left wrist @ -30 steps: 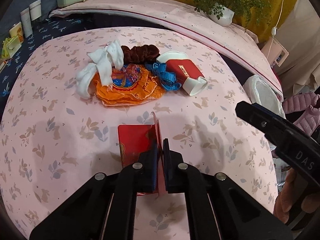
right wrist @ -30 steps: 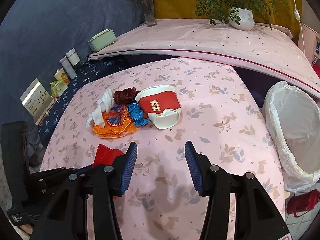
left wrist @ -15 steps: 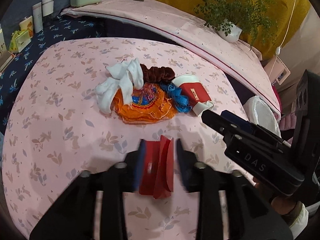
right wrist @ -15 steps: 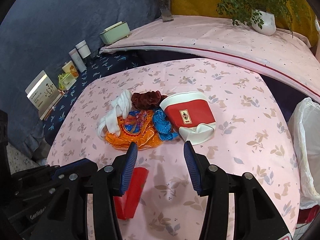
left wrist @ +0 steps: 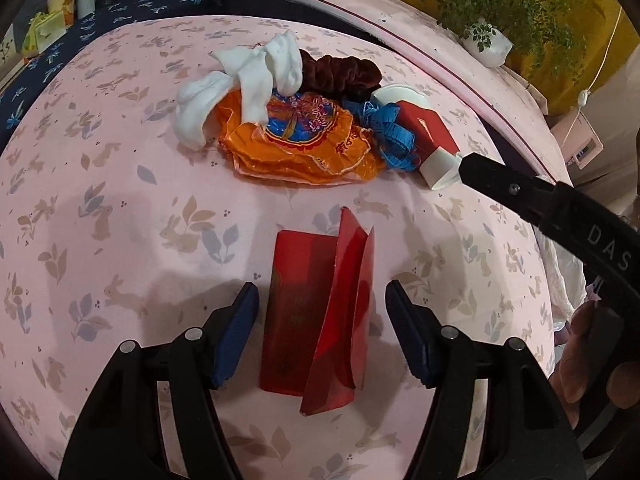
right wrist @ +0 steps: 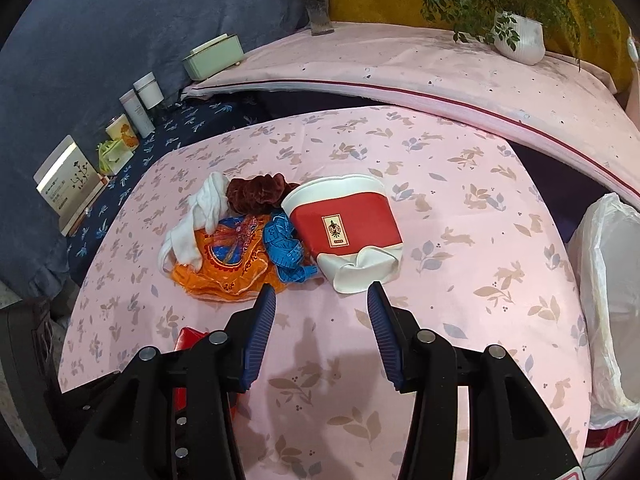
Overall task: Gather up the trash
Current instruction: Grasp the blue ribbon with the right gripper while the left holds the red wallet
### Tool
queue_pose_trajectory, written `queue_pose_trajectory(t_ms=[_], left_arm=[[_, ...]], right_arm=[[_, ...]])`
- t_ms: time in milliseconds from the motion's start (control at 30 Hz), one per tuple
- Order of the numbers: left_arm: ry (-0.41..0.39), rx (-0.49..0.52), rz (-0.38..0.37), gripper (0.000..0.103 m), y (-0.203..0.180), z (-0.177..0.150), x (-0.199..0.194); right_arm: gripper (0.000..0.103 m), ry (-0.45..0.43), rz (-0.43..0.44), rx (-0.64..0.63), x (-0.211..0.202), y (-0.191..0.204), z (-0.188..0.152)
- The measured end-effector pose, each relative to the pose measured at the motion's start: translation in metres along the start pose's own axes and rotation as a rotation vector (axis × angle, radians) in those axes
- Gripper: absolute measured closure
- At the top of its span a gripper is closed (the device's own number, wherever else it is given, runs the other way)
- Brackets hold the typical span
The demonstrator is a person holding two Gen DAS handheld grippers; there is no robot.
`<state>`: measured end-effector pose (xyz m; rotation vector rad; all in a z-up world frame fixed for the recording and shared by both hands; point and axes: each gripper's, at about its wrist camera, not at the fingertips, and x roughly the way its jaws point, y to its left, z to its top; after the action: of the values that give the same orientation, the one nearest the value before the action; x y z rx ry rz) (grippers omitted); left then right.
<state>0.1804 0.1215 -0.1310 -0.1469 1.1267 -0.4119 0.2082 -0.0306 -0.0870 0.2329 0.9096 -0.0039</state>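
A folded red envelope [left wrist: 312, 312] lies on the pink tablecloth [left wrist: 120, 240] between the fingers of my left gripper [left wrist: 320, 292]. Its jaws are opening and the pads stand clear of the paper. Behind it is a pile: a white cloth [left wrist: 248, 76], a brown scrunchie [left wrist: 340, 76], an orange wrapper [left wrist: 304, 140], a blue tape [left wrist: 384, 136] and a crushed red-and-white paper cup [left wrist: 428, 132]. My right gripper [right wrist: 321, 292] hovers open and empty just in front of the cup [right wrist: 344, 224]. The envelope's corner [right wrist: 188, 340] shows at its left.
A white trash bag [right wrist: 608, 300] hangs open off the table's right edge. Jars and boxes [right wrist: 136, 108] line a dark blue cloth at the left. A pink-covered ledge [right wrist: 440, 68] behind holds a potted plant [right wrist: 520, 36], a vase and a green box. A hand [left wrist: 580, 344] holds the right gripper.
The left gripper was shut on the red envelope's flap, then opened and sank; the envelope now lies free between its fingers. The right gripper moved closer to the cup.
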Motion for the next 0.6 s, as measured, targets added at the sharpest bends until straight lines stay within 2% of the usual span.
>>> queue_pose_trajectory(t_ms=[33, 67, 200, 333, 467, 567, 600], left_arm=[[-0.001, 0.003, 0.002, 0.051, -0.001, 0.001, 0.001], [0.007, 0.007, -0.006, 0.054, -0.001, 0.003, 0.002], [0.003, -0.001, -0.015, 0.055, -0.001, 0.006, 0.000], [-0.008, -0.029, -0.010, 0.055, 0.009, 0.008, -0.006], [-0.031, -0.050, 0.014, 0.055, 0.020, 0.016, -0.015], [-0.048, -0.055, 0.034, 0.055, 0.027, 0.024, -0.021], [-0.053, -0.054, 0.040, 0.055, 0.028, 0.026, -0.023]], right_arm=[[0.056, 0.003, 0.008, -0.005, 0.002, 0.001, 0.001], [0.056, 0.006, 0.012, -0.013, 0.004, 0.004, 0.001], [0.057, 0.019, 0.030, -0.041, 0.016, 0.015, 0.004], [0.064, 0.042, 0.048, -0.061, 0.031, 0.024, 0.010], [0.066, 0.063, 0.058, -0.048, 0.049, 0.026, 0.016], [0.074, 0.079, 0.050, -0.045, 0.061, 0.025, 0.019], [0.082, 0.084, 0.050, -0.044, 0.063, 0.025, 0.019]])
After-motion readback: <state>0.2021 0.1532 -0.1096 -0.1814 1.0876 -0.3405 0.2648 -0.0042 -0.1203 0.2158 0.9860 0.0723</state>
